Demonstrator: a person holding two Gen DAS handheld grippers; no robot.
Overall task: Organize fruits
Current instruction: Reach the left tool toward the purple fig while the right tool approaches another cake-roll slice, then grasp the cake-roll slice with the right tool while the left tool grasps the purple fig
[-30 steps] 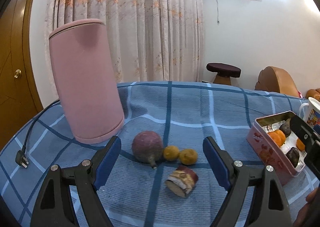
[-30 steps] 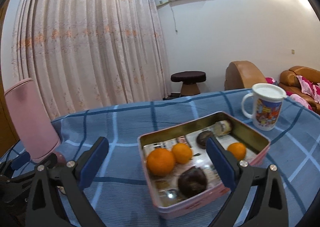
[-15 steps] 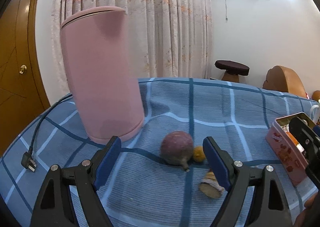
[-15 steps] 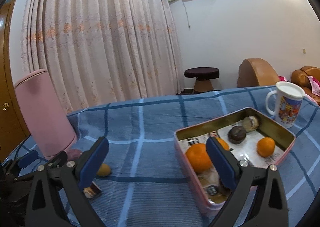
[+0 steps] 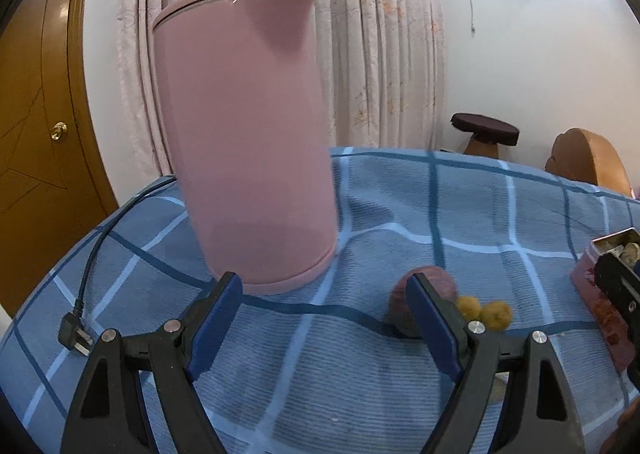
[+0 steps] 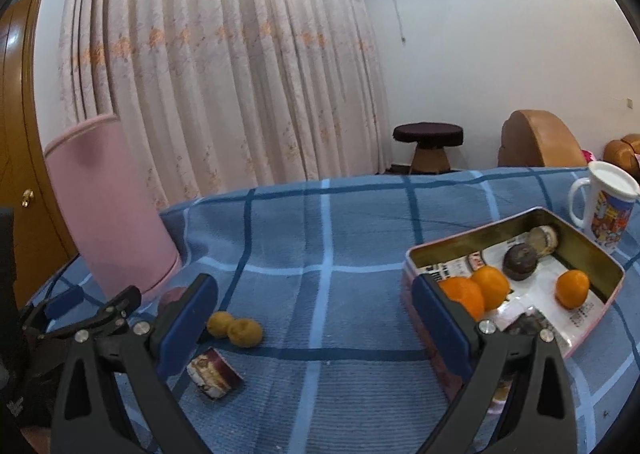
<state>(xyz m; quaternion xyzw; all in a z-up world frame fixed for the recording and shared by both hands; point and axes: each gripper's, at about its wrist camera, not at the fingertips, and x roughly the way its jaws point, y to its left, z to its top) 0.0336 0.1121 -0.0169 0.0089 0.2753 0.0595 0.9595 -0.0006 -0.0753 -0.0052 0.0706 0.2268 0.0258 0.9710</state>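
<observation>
A pink tin box (image 6: 600, 258) on the blue checked cloth holds three oranges (image 6: 573, 288), a dark fruit (image 6: 519, 261) and other bits. Loose on the cloth are a purple round fruit (image 5: 444, 286), two small yellow fruits (image 6: 239, 330) (image 5: 484, 310) and a cut piece with a dark red rind (image 6: 215, 372). My left gripper (image 5: 324, 326) is open and empty, with the purple fruit behind its right finger. My right gripper (image 6: 316, 322) is open and empty, between the loose fruits and the box.
A tall pink kettle (image 5: 244, 134) stands at the left, close to my left gripper, its black cord and plug (image 5: 76, 334) trailing toward the table's left edge. A white printed mug (image 6: 608, 206) stands right of the box. Curtains, a stool and sofas are behind.
Both grippers have swung left. The kettle now fills the left wrist view and the purple fruit has slid behind the right finger. The box has moved to the right in the right wrist view.
</observation>
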